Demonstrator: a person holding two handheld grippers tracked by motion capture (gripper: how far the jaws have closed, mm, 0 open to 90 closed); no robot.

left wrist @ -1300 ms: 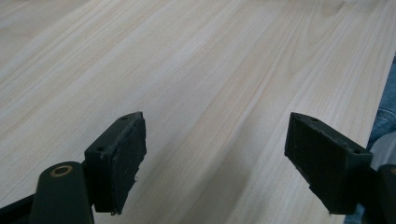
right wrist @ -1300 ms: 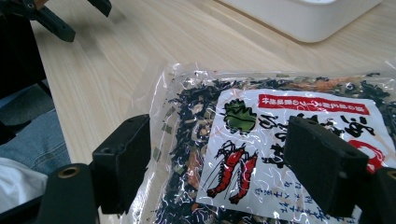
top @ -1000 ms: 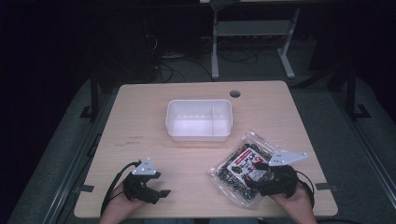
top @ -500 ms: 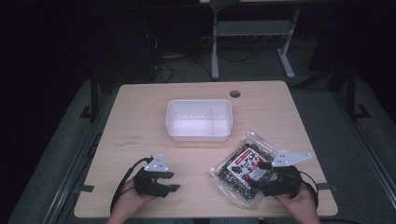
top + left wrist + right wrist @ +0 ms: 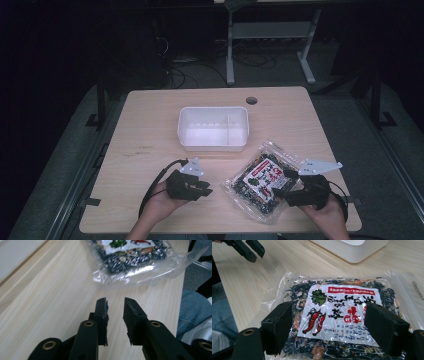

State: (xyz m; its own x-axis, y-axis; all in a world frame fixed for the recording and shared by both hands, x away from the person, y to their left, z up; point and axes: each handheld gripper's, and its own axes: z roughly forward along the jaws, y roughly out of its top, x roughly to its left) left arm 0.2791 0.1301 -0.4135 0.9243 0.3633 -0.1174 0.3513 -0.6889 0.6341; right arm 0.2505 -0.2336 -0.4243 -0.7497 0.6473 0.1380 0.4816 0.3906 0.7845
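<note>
A clear packet of dark dried food with a white and red label point(image 5: 257, 181) lies flat on the wooden table point(image 5: 150, 130), near its front right. My right gripper point(image 5: 286, 192) rests over the packet's right end. Its jaws stand wide apart on either side of the label point(image 5: 342, 311), so it is open point(image 5: 328, 315). My left gripper point(image 5: 205, 189) hovers just left of the packet and points at it. Its jaws have just been closing and now leave a narrow gap point(image 5: 115, 303) with nothing between them. The packet's crinkled edge point(image 5: 135, 267) lies a short way beyond their tips.
A white plastic bin point(image 5: 213, 127) stands at the table's middle, behind both grippers; its corner point(image 5: 352, 250) lies just beyond the packet. A cable hole point(image 5: 251, 100) is at the back right. The front table edge and the person's jeans point(image 5: 195, 307) are close behind the grippers.
The left gripper has moved right and a little up, toward the packet, and its jaws have narrowed from wide open. The right gripper and the packet have stayed put.
</note>
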